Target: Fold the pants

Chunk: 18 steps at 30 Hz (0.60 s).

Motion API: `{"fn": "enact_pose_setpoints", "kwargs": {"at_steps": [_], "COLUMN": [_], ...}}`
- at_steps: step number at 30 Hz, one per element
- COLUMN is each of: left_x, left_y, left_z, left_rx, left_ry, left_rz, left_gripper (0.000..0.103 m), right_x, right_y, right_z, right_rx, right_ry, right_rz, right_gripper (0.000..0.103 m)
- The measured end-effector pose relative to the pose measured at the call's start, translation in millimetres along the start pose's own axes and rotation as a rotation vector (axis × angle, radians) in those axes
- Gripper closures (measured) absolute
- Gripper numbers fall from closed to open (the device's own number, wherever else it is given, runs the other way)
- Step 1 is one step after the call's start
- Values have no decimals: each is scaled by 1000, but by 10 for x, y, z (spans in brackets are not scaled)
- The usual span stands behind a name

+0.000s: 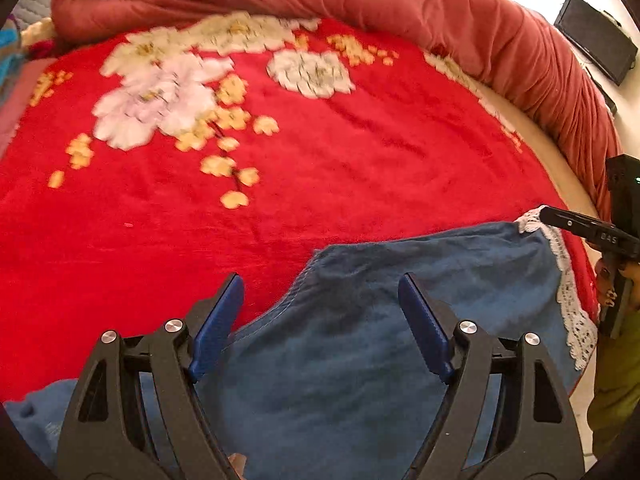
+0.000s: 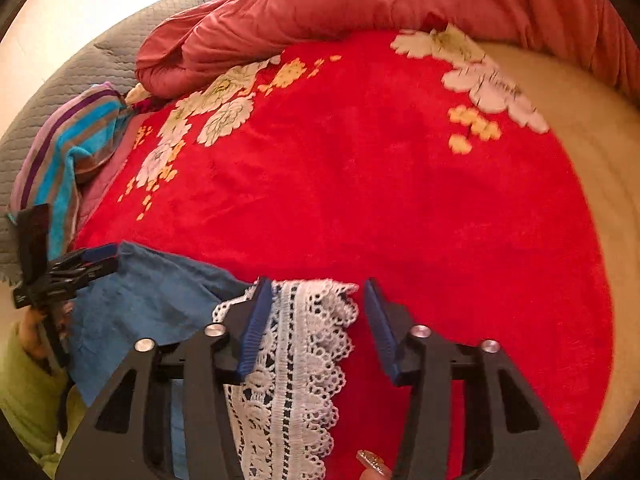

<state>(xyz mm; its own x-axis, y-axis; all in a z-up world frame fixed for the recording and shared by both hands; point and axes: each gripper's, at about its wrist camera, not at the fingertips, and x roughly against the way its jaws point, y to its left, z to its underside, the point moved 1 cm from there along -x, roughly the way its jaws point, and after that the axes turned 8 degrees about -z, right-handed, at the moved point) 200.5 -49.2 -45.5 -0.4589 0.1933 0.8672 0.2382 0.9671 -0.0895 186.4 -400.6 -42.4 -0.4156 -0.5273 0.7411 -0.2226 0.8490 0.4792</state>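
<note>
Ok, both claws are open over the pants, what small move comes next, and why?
Probably close the right claw on the white lace hem: it already lies between the open jaws, ungripped. The left claw is open above the blue pants.

Black left gripper [image 1: 320, 292] with blue-padded jaws, silver screws (right gripper [image 2: 314, 298] identical); green sleeves

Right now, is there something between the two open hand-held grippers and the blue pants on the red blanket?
Nothing visible. The left hand-held gripper hangs open directly over the blue pants, and the right hand-held gripper is open over their white lace hem.
</note>
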Motion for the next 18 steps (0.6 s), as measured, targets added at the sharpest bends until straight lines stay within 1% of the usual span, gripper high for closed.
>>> {"fn": "enact_pose_setpoints", "kwargs": {"at_steps": [1, 3, 6, 8, 9, 11, 13, 16, 18], "left_x": [-60, -90, 14, 38, 41, 20, -13, -27, 14], "left_y": [-14, -37, -67, -49, -32, 32, 85, 91, 77], "left_z": [5, 29, 52, 36, 33, 32, 54, 84, 93], "left_rx": [5, 0, -20, -17, -10, 25, 53, 61, 62], "left_ry": [10, 11, -42, -60, -66, -67, -61, -64, -84], "left_rz": [19, 45, 29, 29, 21, 28, 33, 35, 32], "left_gripper": [63, 97, 97, 97, 97, 97, 97, 97, 97], "right_x": [-11, 4, 138, 181, 157, 20, -31, 25, 117], "right_y": [8, 48, 75, 108, 112, 76, 24, 17, 68], "right_z": [29, 64, 59, 52, 49, 62, 88, 107, 110], "right_rx": [6, 34, 41, 59, 67, 68, 49, 32, 42], "right_ry": [3, -7, -75, -109, -106, -71, -67, -98, -138], "right_rz": [-17, -12, -19, -14, -5, 48, 56, 46, 42], "right_gripper": [80, 86, 88, 88, 88, 88, 88, 87, 88]}}
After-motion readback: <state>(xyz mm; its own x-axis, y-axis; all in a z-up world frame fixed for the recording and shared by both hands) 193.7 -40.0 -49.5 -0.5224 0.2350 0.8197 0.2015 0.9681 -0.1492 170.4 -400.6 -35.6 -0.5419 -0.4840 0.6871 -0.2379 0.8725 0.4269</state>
